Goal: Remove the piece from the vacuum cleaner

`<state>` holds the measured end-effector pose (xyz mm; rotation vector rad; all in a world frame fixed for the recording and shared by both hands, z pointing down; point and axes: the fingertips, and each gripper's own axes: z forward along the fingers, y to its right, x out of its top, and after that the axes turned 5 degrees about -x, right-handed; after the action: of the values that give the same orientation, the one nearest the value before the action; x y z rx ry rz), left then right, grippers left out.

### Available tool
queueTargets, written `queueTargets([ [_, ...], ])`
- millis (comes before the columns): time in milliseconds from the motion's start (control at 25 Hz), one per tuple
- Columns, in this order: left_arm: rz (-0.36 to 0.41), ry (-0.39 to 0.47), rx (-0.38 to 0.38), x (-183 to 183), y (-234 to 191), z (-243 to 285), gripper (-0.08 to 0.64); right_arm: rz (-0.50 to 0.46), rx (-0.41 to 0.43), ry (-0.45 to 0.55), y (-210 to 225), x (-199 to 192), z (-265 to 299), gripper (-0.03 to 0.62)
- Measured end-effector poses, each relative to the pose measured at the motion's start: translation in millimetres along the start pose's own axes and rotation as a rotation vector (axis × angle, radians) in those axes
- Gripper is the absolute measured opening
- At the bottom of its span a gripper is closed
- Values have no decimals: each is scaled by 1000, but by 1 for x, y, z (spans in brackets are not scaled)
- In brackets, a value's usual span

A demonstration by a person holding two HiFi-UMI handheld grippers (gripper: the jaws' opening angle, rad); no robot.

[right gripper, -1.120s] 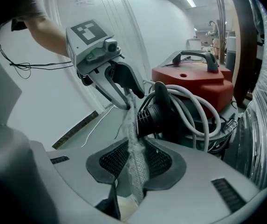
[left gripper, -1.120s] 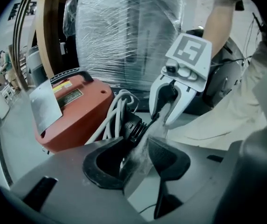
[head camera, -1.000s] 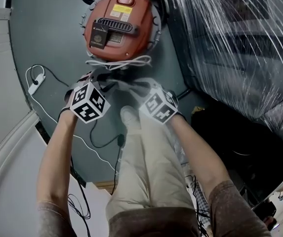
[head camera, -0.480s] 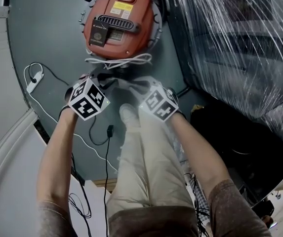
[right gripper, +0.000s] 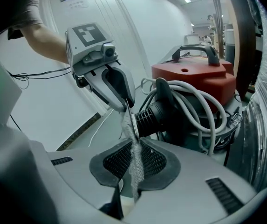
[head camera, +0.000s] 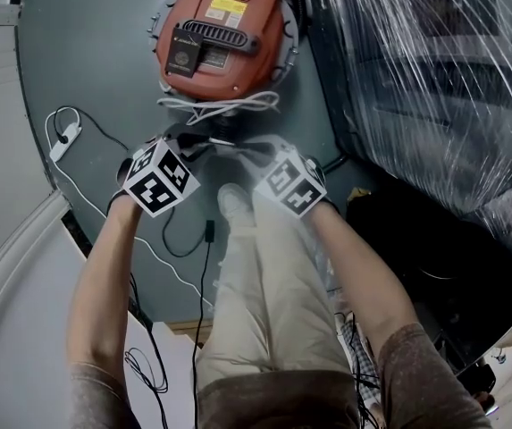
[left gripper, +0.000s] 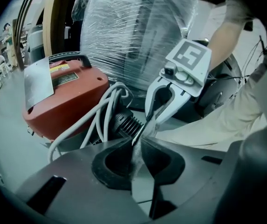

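**Both grippers pinching the same strip right below the vac**

So the red vacuum cleaner (head camera: 222, 34) sits at the top centre of the head view on a dark floor (head camera: 95, 52), with its white cord (head camera: 220, 105) looped along its lower edge. Just below that cord, mid-frame, the two grippers point in toward each other.

The left gripper (left gripper: 136, 143) has just been closing its jaws. They're down to a narrow slit, nipping a thin whitish strip (right gripper: 134, 164) that looks kinda like mesh. The right gripper (right gripper: 134, 139) has been closing too and clamps the same strip from the other side, tips nearly touching the left one's.

In the right gripper view the strip runs up from its pads to the left gripper's tips, with the vac's ribbed black hose port (right gripper: 152, 113) right behind. Can't tell if the strip is attached to the vac.

The person's shoe (head camera: 235, 206) is between the forearms, just below the grippers. A plastic-wrapped stack (head camera: 434, 88) fills the right side, and a thin white cable (head camera: 63, 141) lies at the left.
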<state>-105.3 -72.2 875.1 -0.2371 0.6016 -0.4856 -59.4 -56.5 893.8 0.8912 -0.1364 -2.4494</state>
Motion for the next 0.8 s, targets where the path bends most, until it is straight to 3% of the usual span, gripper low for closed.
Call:
queueTargets([
  [280,-86,36,-9,-9,15,-1,57,-3,27,-7,-12,-6,-4,37],
  [440,-69,7,-38,-22,41,8,52,-73,74,-63,-33,-26,-5,34],
  [800,-141,44,-20,-15,72,-5,51,-11,65,-80,-50,-28,-35,35],
])
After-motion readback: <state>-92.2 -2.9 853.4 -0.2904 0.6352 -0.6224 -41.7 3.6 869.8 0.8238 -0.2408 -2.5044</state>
